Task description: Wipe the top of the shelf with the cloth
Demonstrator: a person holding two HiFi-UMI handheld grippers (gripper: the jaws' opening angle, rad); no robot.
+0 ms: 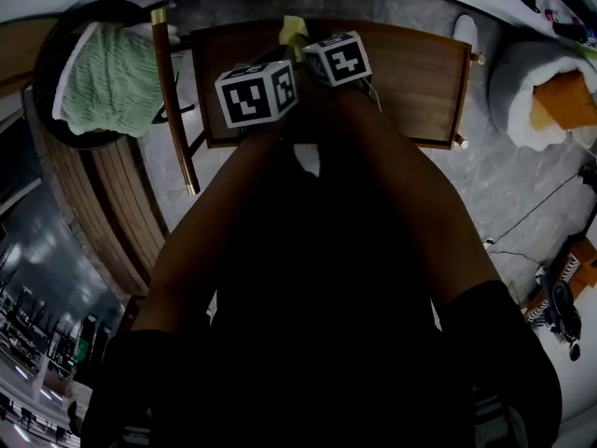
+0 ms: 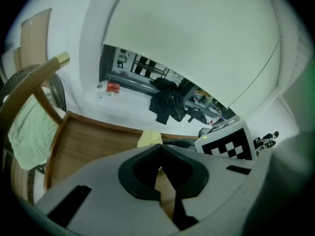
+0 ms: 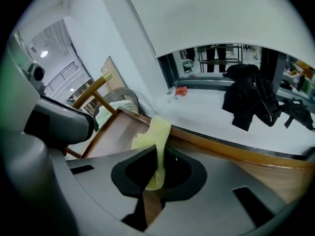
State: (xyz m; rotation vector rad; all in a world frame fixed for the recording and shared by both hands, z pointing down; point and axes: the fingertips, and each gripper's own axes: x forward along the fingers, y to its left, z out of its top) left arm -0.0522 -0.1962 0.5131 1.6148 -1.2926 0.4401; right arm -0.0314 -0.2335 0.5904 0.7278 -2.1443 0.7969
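Grey stone floor (image 1: pixel 508 189) runs round a wooden shelf (image 1: pixel 420 82) that I see from straight above, its brown top rimmed by a raised edge. To my left stands a round dark chair with a pale green cushion (image 1: pixel 107 77), and to the right a white beanbag (image 1: pixel 522 87) with something orange in it. Both tools are at the far side of the shelf top, close together, their marker cubes almost touching. My right gripper (image 3: pixel 157 173) has its jaws pinched on the yellow cloth (image 3: pixel 155 136); a strip of it runs up from the pads and bunches just above the wood near the far rim. From overhead the cloth (image 1: pixel 294 31) pokes out past the two cubes. My left gripper (image 2: pixel 161 167) has its jaws pressed together with nothing between them, only bare wood showing beneath, and the cloth (image 2: pixel 149 138) sits just ahead of it. Beyond the shelf, dark clothing (image 3: pixel 246 100) lies on a white ledge
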